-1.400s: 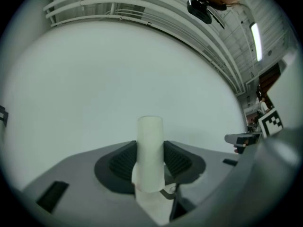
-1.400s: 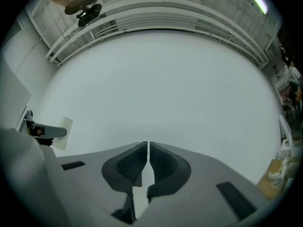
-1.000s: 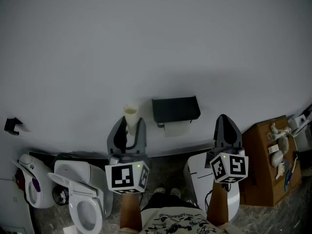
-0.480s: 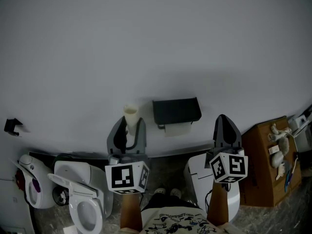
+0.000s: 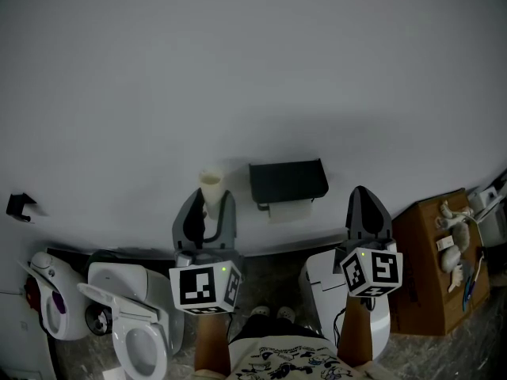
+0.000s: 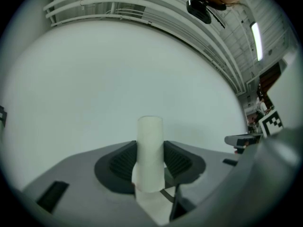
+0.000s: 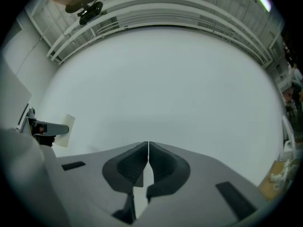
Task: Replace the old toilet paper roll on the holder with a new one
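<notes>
A black wall-mounted toilet paper holder (image 5: 288, 180) sits on the white wall, with a pale sheet of paper (image 5: 290, 210) hanging below its lid. My left gripper (image 5: 207, 203) is left of the holder and shut on a thin, pale cardboard tube (image 5: 211, 188) that stands upright between the pads. In the left gripper view the tube (image 6: 150, 143) rises above the left gripper (image 6: 150, 161), with a scrap of paper at its base. My right gripper (image 5: 364, 198) is to the right of the holder. In its own view the right gripper (image 7: 148, 148) is shut with nothing in it.
A white toilet (image 5: 135, 323) with its seat up stands at lower left, with a white appliance (image 5: 47, 295) beside it. A white bin (image 5: 323, 279) is below the right gripper. A brown cabinet (image 5: 428, 244) with small items on top stands at right.
</notes>
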Tool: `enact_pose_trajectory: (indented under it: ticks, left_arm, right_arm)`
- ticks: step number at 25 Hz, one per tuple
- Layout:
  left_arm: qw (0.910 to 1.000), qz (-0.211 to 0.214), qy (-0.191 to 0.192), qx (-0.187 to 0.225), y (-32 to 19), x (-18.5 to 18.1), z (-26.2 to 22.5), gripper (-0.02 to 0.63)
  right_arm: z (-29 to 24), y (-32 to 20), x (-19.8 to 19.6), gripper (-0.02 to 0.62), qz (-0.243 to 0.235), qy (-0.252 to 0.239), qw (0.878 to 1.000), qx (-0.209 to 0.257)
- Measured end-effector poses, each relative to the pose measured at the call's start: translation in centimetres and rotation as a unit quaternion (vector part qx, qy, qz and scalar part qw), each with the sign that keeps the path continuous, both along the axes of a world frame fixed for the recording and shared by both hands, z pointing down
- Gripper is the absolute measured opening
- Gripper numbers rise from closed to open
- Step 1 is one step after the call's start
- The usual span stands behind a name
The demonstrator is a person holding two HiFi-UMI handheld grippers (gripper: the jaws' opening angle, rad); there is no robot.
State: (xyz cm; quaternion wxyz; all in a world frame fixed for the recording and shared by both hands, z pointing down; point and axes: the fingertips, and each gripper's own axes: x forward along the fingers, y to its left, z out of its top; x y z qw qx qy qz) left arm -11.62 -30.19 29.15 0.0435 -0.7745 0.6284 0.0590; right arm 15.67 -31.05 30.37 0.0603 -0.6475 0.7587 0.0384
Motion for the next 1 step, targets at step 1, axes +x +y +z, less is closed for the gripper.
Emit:
enact_pose_trajectory:
  ticks: [1]
  left_arm:
    - [1.0,0.0,0.0,0.0,0.03,-0.09,-0.03,0.183]
  right_arm:
    - [-0.04,0.01,-0.08,0.023,0.0,0.001,1.0,0.0]
